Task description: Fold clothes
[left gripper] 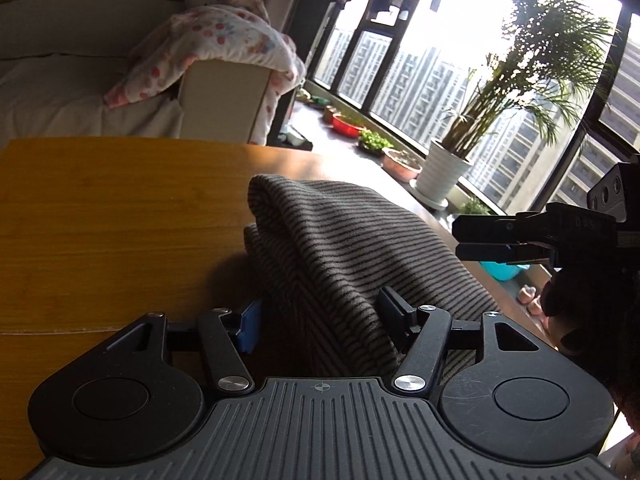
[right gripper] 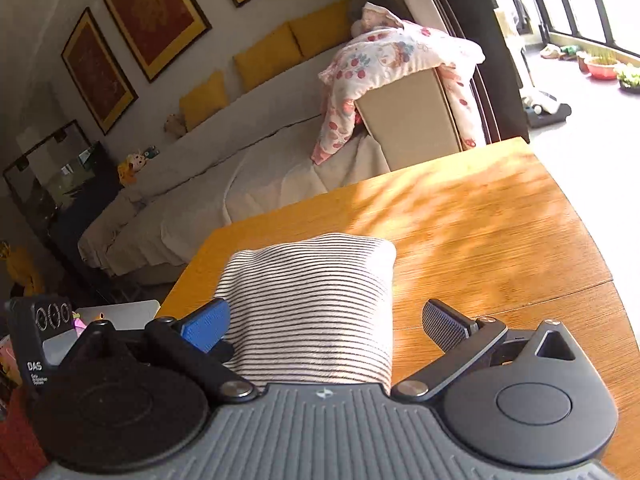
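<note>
— On the wooden table: striped garment, bunched into a folded mound, near edge cut off behind both gripper bodies.

— Left gripper?

— Fingers spread, cloth lying between them; contact with the pads hard to judge in shadow.

— Right gripper?

— Fingers wide apart around the same cloth, blue pad just beside it, other pad clear of it. From the left view, seen side-on only.

— Beyond?

— Sofa, floral blanket, potted palm; window glare washing out detail.
</note>
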The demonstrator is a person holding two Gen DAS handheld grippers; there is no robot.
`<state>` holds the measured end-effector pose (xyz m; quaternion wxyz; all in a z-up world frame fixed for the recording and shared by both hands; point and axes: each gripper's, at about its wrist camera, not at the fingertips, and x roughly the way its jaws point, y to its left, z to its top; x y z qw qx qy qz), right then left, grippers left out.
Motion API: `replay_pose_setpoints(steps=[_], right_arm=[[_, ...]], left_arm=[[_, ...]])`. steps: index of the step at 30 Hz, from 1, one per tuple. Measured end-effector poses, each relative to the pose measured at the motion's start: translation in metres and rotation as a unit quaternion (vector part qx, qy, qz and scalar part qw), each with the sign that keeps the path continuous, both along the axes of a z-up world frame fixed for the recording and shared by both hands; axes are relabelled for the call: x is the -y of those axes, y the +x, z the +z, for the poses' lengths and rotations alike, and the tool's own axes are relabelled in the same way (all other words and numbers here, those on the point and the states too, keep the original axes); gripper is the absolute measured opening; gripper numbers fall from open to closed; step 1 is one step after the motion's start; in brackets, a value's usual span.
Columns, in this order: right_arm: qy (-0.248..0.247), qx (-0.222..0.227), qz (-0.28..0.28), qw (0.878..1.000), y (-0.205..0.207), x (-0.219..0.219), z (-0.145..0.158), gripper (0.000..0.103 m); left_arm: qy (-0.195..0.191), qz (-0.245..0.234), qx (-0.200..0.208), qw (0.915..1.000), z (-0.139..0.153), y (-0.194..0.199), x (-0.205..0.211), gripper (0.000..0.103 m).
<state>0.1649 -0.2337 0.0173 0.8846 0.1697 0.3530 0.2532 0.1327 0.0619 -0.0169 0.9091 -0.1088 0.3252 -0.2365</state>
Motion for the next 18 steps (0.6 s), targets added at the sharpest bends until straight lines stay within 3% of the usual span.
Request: replay_pose_setpoints(steps=[5, 6, 9, 10, 13, 15, 16, 18], right_arm=[[0.032, -0.078, 0.019, 0.996, 0.043, -0.015, -0.031, 0.096], [0.045, -0.087, 0.026, 0.995, 0.046, -0.020, -0.033, 0.090], [0.023, 0.016, 0.071, 0.997, 0.018, -0.036, -0.003, 0.087], [0.012, 0.032, 0.073, 0.997, 0.014, -0.038, 0.002, 0.087], [-0.033, 0.031, 0.052, 0.998, 0.015, -0.039, 0.001, 0.086], [-0.103, 0.019, 0.015, 0.994, 0.023, -0.036, -0.016, 0.087], [-0.117, 0.023, 0.005, 0.993, 0.022, -0.032, -0.023, 0.094], [-0.100, 0.018, -0.008, 0.995, 0.017, -0.025, -0.023, 0.094]], left_arm=[[-0.005, -0.005, -0.004, 1.0000, -0.001, 0.008, -0.004, 0.067], [-0.009, -0.006, -0.006, 0.9999, -0.002, 0.008, -0.006, 0.067], [-0.017, -0.008, -0.013, 0.9997, -0.003, 0.008, -0.009, 0.067], [-0.017, -0.009, -0.014, 0.9997, -0.004, 0.008, -0.010, 0.067], [-0.023, -0.013, -0.015, 0.9995, -0.005, 0.010, -0.007, 0.067], [-0.022, -0.014, -0.014, 0.9996, -0.005, 0.010, -0.004, 0.067], [-0.020, -0.014, -0.014, 0.9996, -0.005, 0.010, -0.004, 0.067], [-0.015, -0.014, -0.013, 0.9997, -0.005, 0.009, -0.002, 0.068]])
